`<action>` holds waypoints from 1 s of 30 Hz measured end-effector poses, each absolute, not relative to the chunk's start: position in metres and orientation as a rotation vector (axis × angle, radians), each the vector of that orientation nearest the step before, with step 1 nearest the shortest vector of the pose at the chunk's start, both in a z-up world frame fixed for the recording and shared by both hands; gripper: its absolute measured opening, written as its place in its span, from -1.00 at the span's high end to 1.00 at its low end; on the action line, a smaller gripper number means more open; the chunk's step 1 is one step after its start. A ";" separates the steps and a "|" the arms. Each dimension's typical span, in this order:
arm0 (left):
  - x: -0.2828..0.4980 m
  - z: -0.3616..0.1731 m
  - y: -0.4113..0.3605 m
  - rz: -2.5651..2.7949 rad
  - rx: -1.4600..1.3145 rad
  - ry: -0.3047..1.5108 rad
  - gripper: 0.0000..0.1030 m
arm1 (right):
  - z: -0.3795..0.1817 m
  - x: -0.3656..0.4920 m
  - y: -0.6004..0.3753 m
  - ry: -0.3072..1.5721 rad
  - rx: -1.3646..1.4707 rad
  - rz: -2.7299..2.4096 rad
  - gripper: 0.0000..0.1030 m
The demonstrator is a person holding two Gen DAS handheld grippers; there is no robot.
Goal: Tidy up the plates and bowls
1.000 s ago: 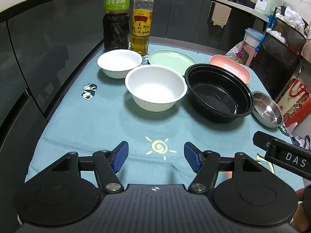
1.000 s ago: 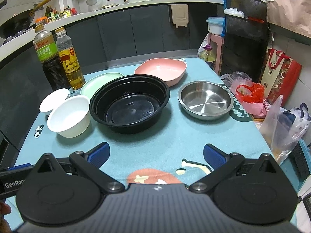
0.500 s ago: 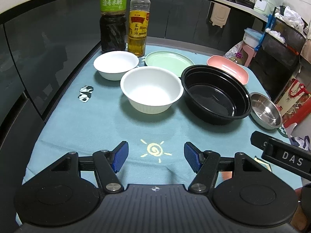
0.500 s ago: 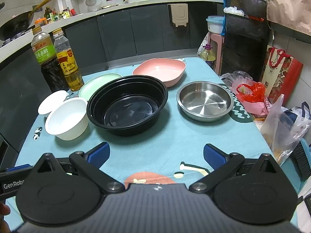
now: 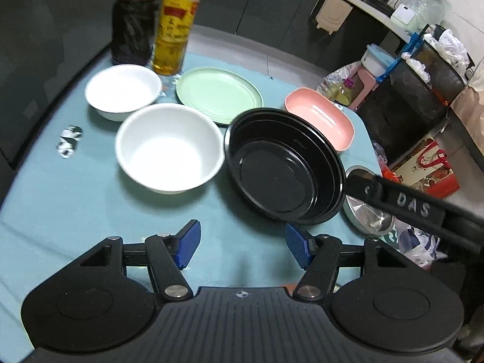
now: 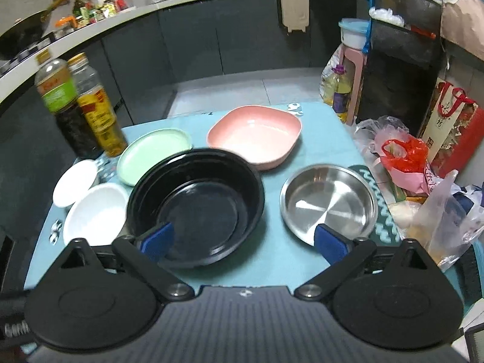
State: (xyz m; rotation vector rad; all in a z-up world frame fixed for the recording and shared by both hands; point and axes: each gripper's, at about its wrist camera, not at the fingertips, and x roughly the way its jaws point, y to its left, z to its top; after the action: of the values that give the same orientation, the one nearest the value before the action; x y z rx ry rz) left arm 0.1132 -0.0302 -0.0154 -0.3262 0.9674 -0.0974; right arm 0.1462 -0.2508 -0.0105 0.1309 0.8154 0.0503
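On the teal tablecloth stand a large white bowl (image 5: 169, 148), a smaller white bowl (image 5: 122, 90), a green plate (image 5: 219, 93), a black bowl (image 5: 284, 166), a pink square dish (image 5: 320, 118) and a steel dish (image 6: 329, 202). The same pieces show in the right wrist view: black bowl (image 6: 196, 205), pink dish (image 6: 255, 134), green plate (image 6: 151, 154), white bowls (image 6: 95, 214). My left gripper (image 5: 242, 246) is open and empty, near the black bowl's front rim. My right gripper (image 6: 242, 242) is open and empty, between the black bowl and the steel dish.
Two bottles, dark vinegar (image 5: 134, 18) and yellow oil (image 5: 175, 24), stand at the table's far left corner. Plastic bags (image 6: 402, 154) and a red paper bag (image 6: 453, 127) crowd the table's right edge. Dark cabinets run behind.
Both grippers have moved forward and lower toward the dishes, which now loom larger. The right gripper's body now crosses over the steel dish in the left wrist view. No dish has moved.
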 end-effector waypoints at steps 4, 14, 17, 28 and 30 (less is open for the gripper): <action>0.135 -0.029 -0.036 -0.066 -0.365 1.025 0.00 | -0.022 0.178 -0.262 0.905 0.187 0.080 0.10; 0.167 -0.045 -0.047 -0.072 -0.386 1.074 0.37 | -0.037 0.217 -0.269 0.932 0.165 0.090 0.33; 0.170 -0.047 -0.049 -0.073 -0.371 1.075 0.50 | -0.039 0.224 -0.265 0.931 0.133 0.100 0.39; 0.140 -0.028 -0.042 -0.111 -0.317 0.983 0.56 | -0.035 0.191 -0.262 0.909 0.101 0.098 1.00; 0.126 -0.024 -0.041 -0.130 -0.303 0.971 0.56 | -0.027 0.172 -0.265 0.884 0.109 0.099 1.00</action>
State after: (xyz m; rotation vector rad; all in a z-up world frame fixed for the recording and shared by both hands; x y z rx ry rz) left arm 0.1260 -0.0407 -0.0236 -0.3033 0.9707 -0.1300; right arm 0.1723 -0.2649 -0.0268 0.1091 0.8844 0.0987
